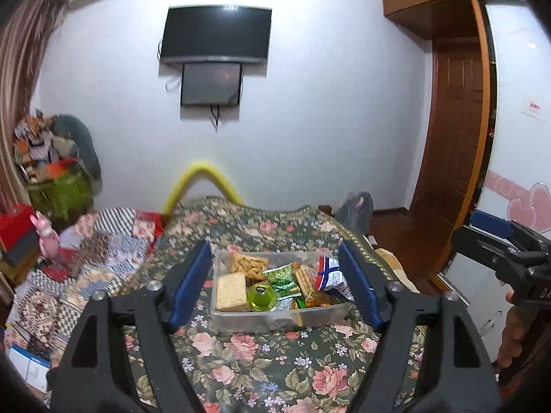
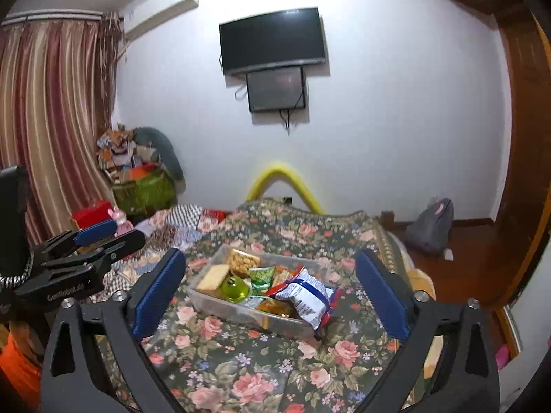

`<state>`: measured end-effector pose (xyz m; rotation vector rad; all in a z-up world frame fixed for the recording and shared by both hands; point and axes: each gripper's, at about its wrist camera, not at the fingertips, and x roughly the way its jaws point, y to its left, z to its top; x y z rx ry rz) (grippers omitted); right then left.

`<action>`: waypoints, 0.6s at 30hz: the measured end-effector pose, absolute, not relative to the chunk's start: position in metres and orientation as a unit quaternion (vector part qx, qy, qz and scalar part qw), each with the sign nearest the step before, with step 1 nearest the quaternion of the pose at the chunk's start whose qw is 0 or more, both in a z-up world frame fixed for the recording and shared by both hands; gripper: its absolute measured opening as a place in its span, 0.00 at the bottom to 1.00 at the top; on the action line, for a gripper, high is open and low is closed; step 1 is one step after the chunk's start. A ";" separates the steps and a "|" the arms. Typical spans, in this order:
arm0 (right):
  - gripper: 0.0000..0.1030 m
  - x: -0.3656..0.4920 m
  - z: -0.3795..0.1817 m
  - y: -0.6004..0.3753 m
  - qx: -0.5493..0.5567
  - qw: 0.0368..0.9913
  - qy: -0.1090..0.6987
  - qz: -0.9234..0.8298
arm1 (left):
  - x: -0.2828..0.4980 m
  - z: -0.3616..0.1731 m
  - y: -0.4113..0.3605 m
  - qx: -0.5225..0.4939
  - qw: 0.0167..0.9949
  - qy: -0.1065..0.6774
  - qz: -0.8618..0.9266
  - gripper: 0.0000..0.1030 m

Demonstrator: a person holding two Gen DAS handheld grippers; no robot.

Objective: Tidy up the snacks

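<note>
Clear rectangular plastic bin [image 1: 275, 320] of snacks on the dark floral bedspread [image 1: 268, 375], both grippers raised above it and holding nothing.

The left gripper [image 1: 275, 289] has its blue-padded fingers spread wide, one showing on each side of the bin without touching it; the right gripper [image 2: 272, 292] is equally wide and frames the bin the same way. Inside the bin, a pale square cracker pack [image 1: 231, 292] lies at the near-left corner, a round yellow-green jelly cup [image 1: 262, 296] just beside it, a pack of golden puffed snacks [image 1: 248, 265] at the back, green foil sachets [image 1: 282, 277] in the middle, and a crumpled white-and-blue chip bag [image 2: 303, 297] draped over the right rim. Beyond the bin, on the white wall, hang a black television [image 2: 272, 39] and a smaller dark screen [image 2: 276, 87] under it. Left of the bin lies a patchwork quilt [image 1: 103, 241].
</note>
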<state>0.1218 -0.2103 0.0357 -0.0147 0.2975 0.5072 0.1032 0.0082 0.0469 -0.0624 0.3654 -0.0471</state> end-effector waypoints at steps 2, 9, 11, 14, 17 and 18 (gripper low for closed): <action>1.00 0.111 0.036 -0.212 -0.005 0.959 0.139 0.248 | 0.085 0.052 0.004 -0.020 0.986 0.165 -0.019 0.83; 1.00 0.087 0.034 -0.211 -0.011 0.963 0.124 0.239 | 0.045 0.062 -0.006 -0.007 0.990 0.138 -0.024 0.95; 1.00 0.084 0.034 -0.211 -0.012 0.963 0.122 0.241 | 0.038 0.064 -0.007 -0.008 0.991 0.134 -0.026 0.96; 1.00 0.080 0.032 -0.210 -0.013 0.963 0.121 0.241 | 0.031 0.065 -0.008 -0.008 0.991 0.130 -0.026 0.96; 1.00 0.079 0.031 -0.210 -0.015 0.963 0.122 0.241 | 0.028 0.065 -0.008 -0.011 0.991 0.130 -0.027 0.96; 1.00 0.077 0.030 -0.211 -0.015 0.963 0.122 0.242 | 0.026 0.065 -0.008 -0.011 0.991 0.130 -0.027 0.97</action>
